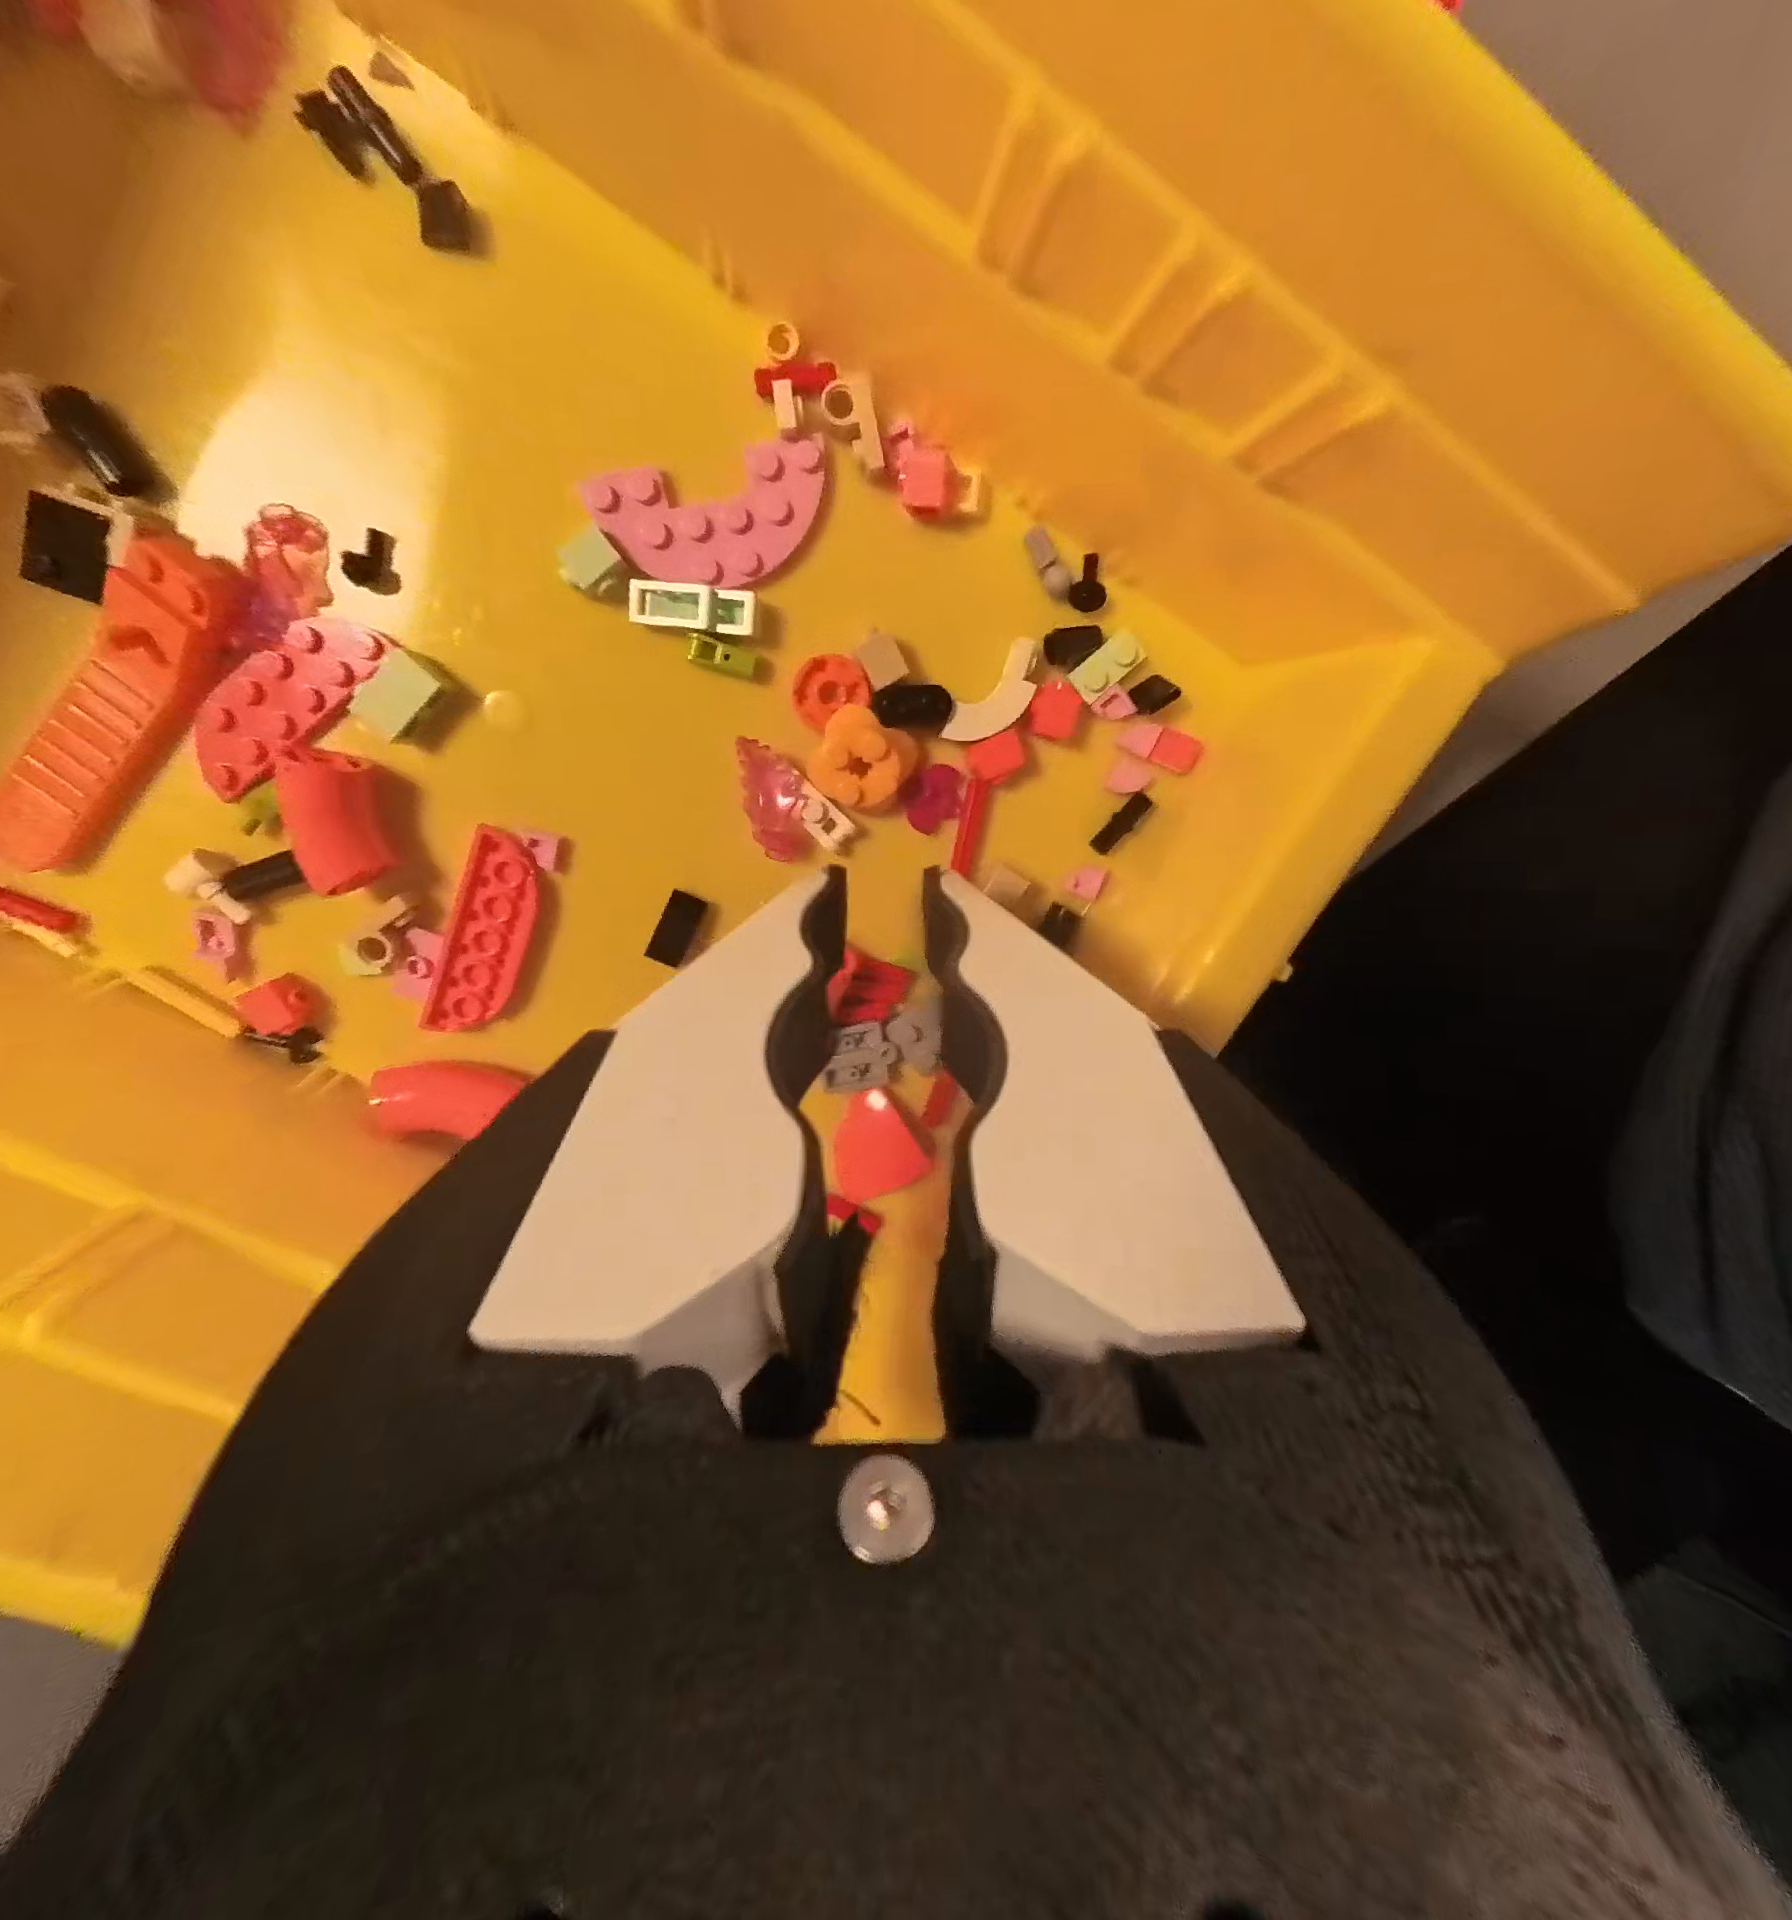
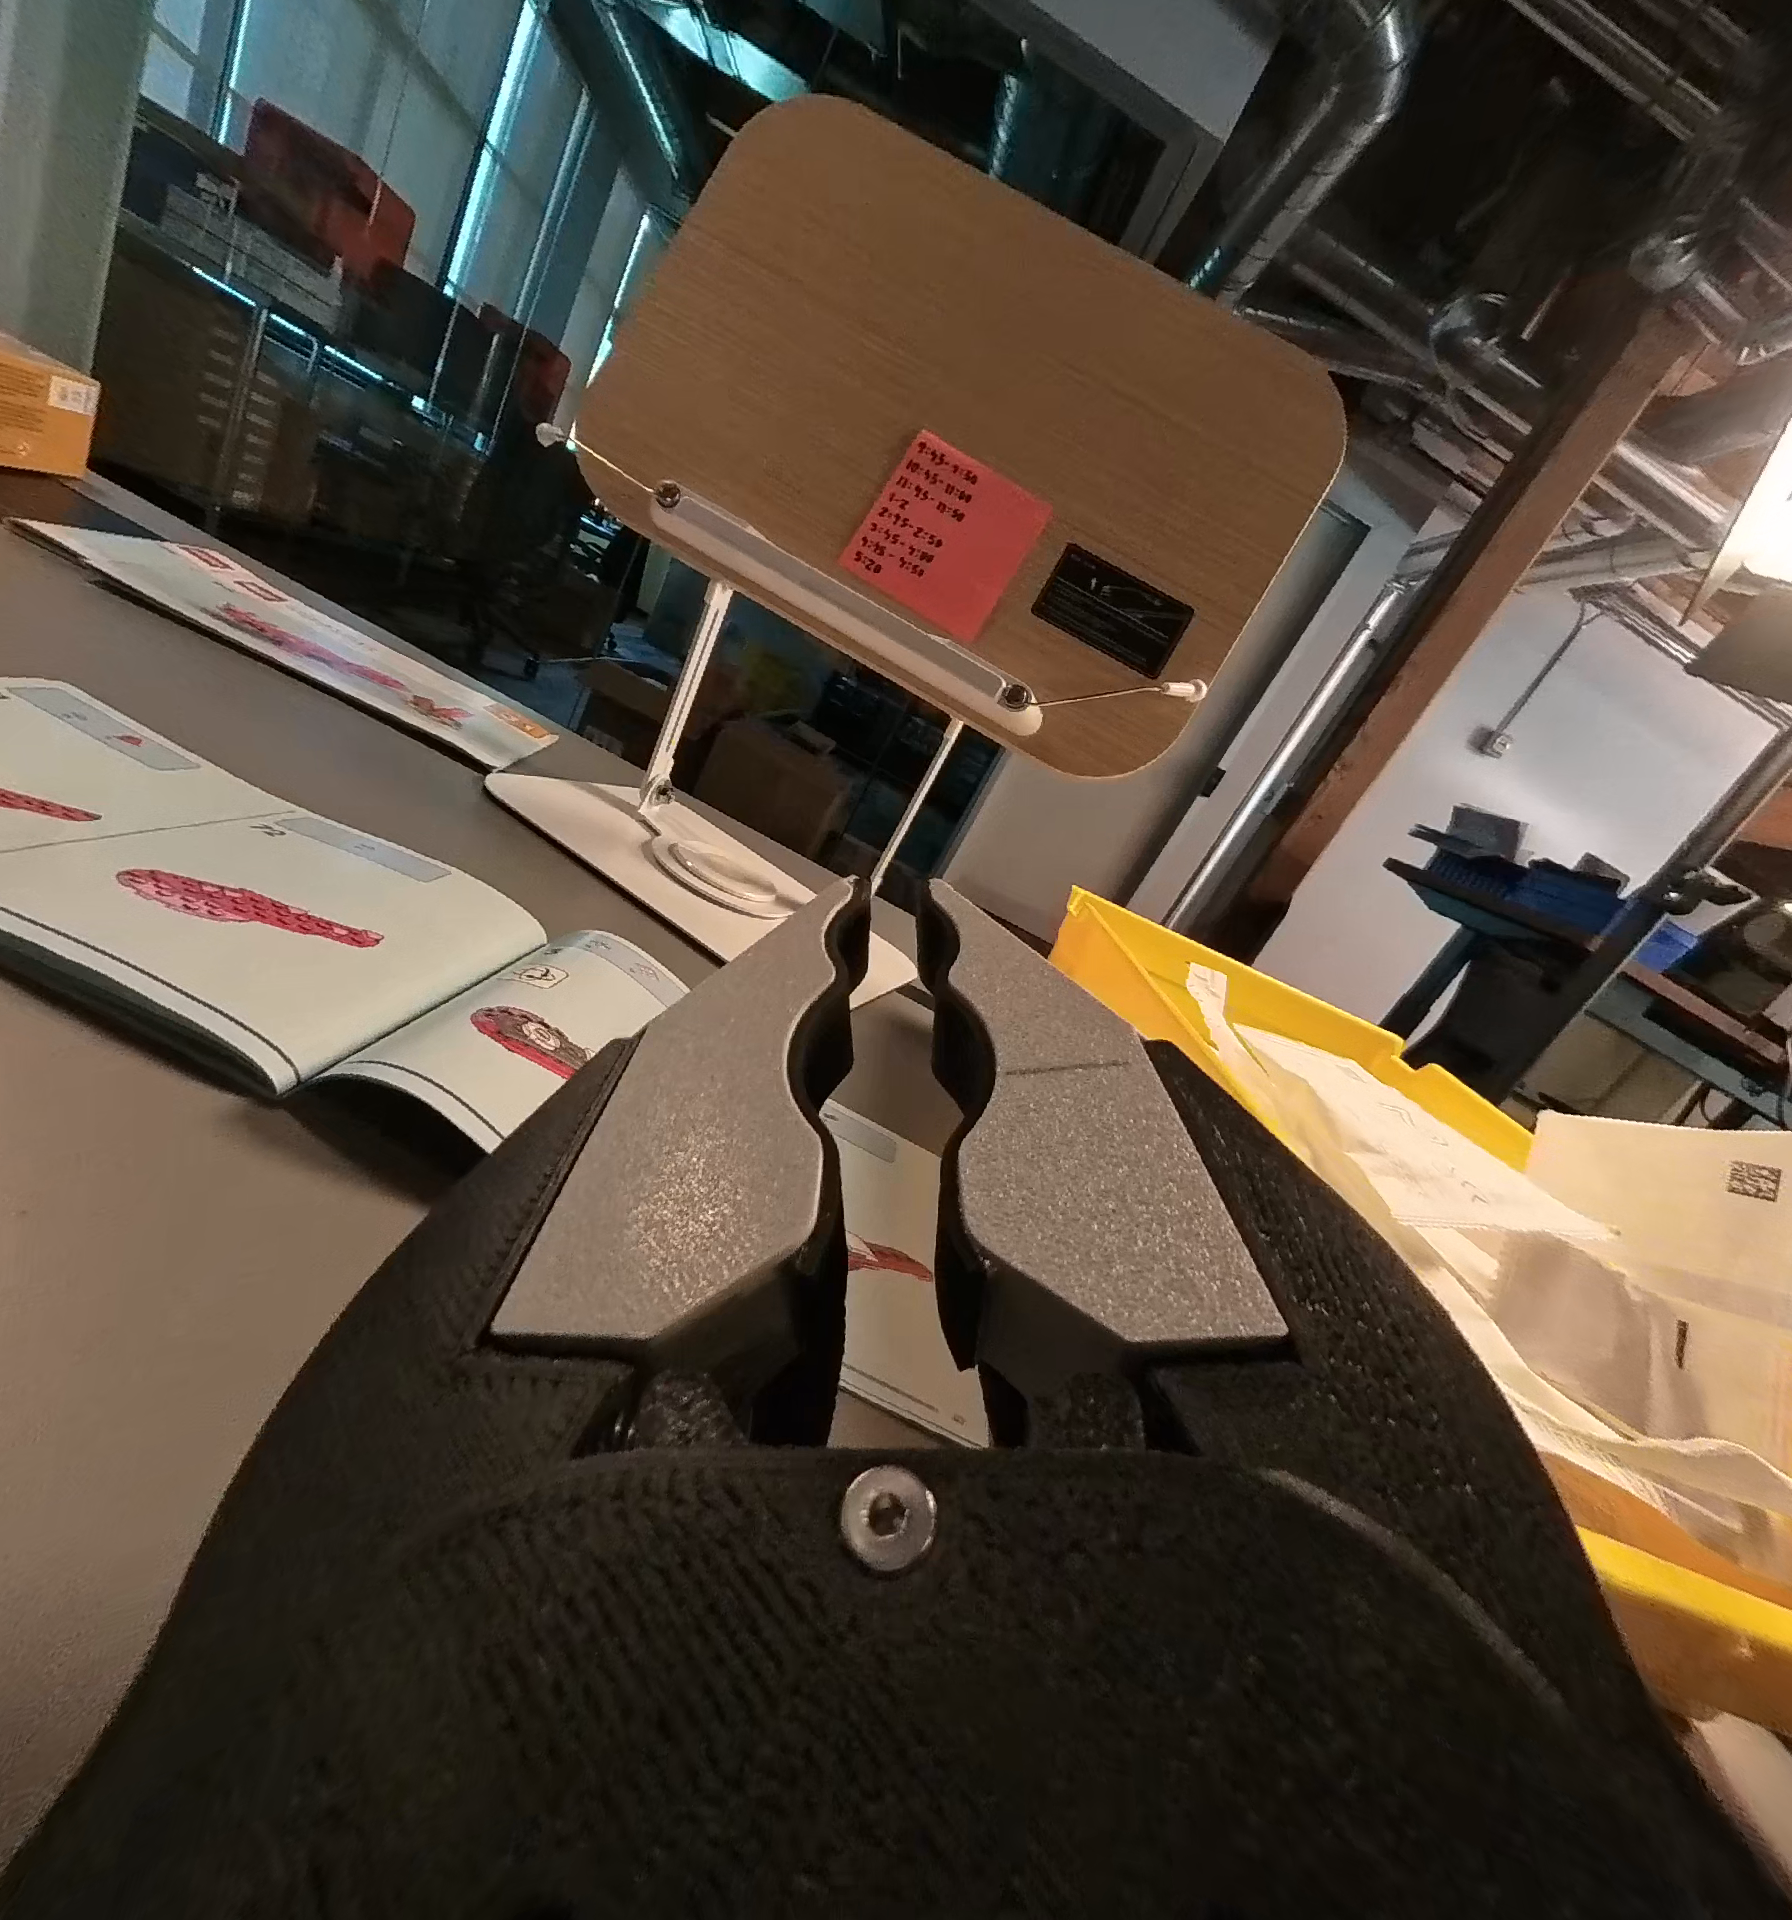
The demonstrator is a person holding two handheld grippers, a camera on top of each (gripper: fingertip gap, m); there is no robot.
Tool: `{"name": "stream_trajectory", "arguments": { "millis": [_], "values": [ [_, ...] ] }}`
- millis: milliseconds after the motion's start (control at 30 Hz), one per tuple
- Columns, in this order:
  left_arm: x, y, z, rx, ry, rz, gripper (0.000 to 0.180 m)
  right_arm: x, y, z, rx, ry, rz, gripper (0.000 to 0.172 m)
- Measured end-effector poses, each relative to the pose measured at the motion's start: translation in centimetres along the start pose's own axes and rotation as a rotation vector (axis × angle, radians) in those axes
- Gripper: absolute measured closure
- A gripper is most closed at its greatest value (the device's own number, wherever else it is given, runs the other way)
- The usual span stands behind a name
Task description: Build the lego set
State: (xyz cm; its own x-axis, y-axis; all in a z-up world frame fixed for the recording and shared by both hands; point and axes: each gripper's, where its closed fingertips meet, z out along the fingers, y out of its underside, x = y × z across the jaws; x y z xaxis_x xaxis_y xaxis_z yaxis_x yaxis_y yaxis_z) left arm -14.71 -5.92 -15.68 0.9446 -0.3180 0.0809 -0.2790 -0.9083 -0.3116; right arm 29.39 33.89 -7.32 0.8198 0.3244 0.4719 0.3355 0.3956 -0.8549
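The left tool [image 1: 879, 883] hangs over the floor of a yellow bin [image 1: 1183, 260], its white fingers [image 1: 705, 1091] slightly parted with nothing between the tips; through the gap farther back show small loose bricks on the bin floor: a coral wedge [image 1: 876, 1143], grey bits [image 1: 871, 1044] and a red piece [image 1: 871, 982], which seem to lie below the fingers rather than in them, though blur makes that hard to settle. Just beyond the tips lie a clear pink leaf [image 1: 772, 795], an orange flower [image 1: 861, 764], a black stud [image 1: 913, 707] and a white arch [image 1: 1001, 701]. To the left sit a red half-round plate [image 1: 481, 940] and a coral curved brick [image 1: 336, 821]; farther off a pink crescent plate [image 1: 710, 514] and a large orange ramp [image 1: 102, 707]. The right tool [image 2: 890, 883] is held low over a dark desk [image 2: 144, 1299], its grey fingers [image 2: 684, 1195] a narrow slit apart and gripping nothing. Beneath and left of it lies an open booklet [image 2: 196, 914]; on its right is a yellow bin [image 2: 1339, 1018] heaped with clear bags [image 2: 1494, 1247]. Just beyond the tips stands a wooden book stand [image 2: 933, 343] on a white base [image 2: 601, 821], bearing a pink note [image 2: 944, 545] and a black label [image 2: 1110, 608]. A second booklet [image 2: 279, 623] lies farther left, with an orange box [image 2: 9, 405] at the desk's far edge.
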Motion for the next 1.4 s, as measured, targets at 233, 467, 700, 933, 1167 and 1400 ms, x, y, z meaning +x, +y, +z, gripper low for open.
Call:
{"name": "stream_trajectory", "arguments": {
  "millis": [233,467,700,933,1167,1400],
  "values": [
    [1.1,1.4,1.2,-0.1,0.103,-0.058,0.168,-0.1,0.0,0.1,-0.001,-0.007,0.002,0.166],
    [1.6,1.0,2.1,-0.096,0.118,-0.051,0.165,-0.1,0.0,0.1,-0.001,-0.007,0.0,0.166],
    [1.3,0.8,2.8,-0.097,0.096,-0.054,0.165,-0.1,0.0,0.1,0.002,-0.009,0.002,0.166],
    [1.1,0.9,2.7,-0.099,0.089,-0.069,0.165,0.0,0.0,0.1,0.005,-0.008,0.009,0.167],
    [0.5,0.5,2.1,-0.083,0.048,-0.069,0.164,0.0,0.0,0.1,0.008,-0.01,0.014,0.167],
    [-4.5,-8.3,-6.0,0.294,-0.289,-0.066,0.144,0.0,-0.2,0.0,0.016,-0.005,0.02,0.167]
  ]
}}
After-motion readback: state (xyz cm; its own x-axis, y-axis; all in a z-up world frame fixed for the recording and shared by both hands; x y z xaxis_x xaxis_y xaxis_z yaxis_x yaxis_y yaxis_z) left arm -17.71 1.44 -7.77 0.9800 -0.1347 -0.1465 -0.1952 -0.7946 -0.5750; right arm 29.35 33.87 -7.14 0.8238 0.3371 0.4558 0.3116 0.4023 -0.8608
